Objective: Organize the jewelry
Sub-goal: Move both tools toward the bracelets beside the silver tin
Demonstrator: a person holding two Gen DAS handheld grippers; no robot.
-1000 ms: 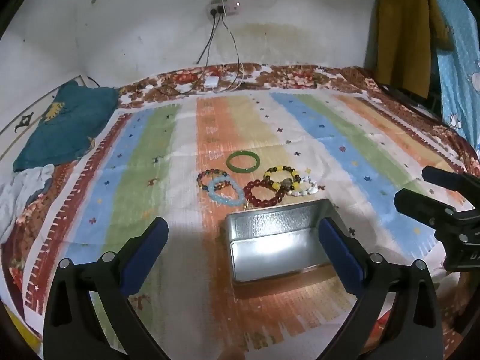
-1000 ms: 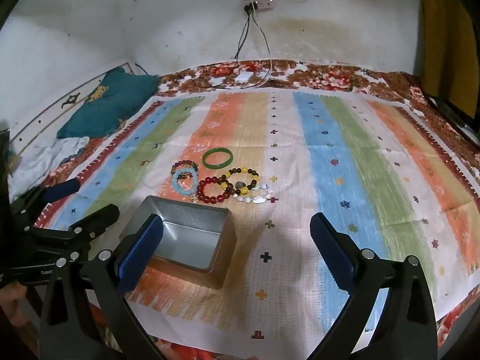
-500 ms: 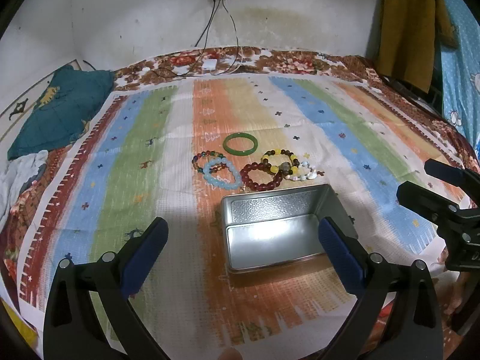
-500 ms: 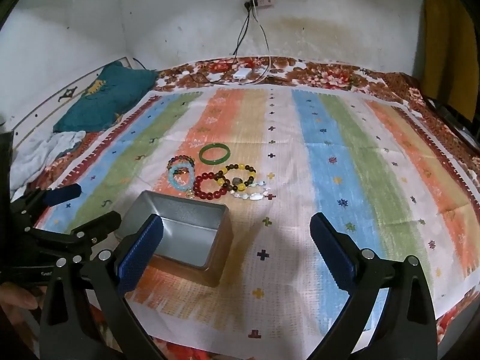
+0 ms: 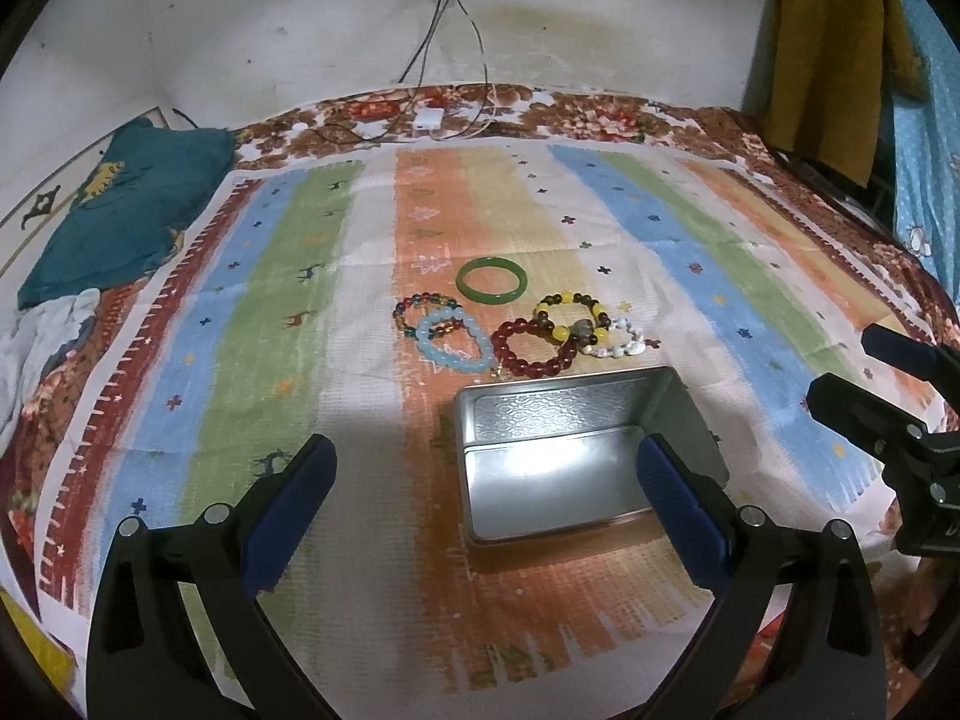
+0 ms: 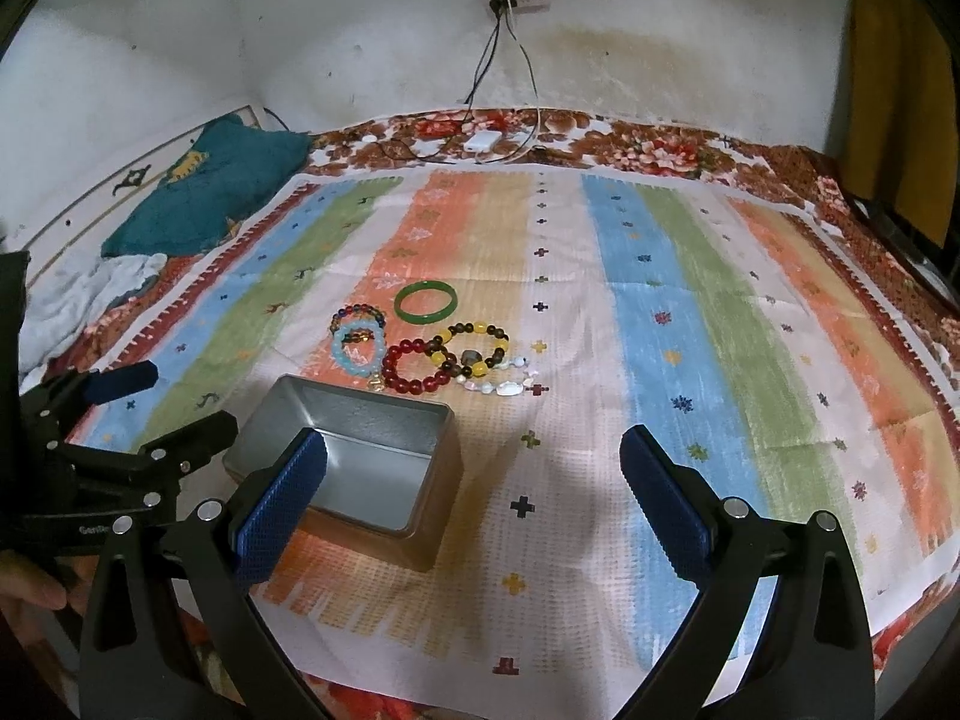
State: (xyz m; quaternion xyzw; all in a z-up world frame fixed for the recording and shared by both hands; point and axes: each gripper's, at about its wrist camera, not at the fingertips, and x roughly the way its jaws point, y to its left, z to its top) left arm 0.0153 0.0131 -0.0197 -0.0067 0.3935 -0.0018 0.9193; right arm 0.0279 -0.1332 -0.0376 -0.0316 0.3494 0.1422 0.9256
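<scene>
I note the tin (image 5: 576, 456) is bare shiny metal with an embossed inner wall. The striped cloth (image 5: 288, 360) looks matt and coarsely woven; green bangle (image 5: 492, 281) smooth and glossy, gripper pads (image 6: 282, 510) knurled blue.

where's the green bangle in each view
Left wrist view: green bangle, just above centre, beyond the metal tin.
Right wrist view: green bangle, left of centre, beyond the tin.
Shared landmark: the red bead bracelet lies between bangle and tin.
</scene>
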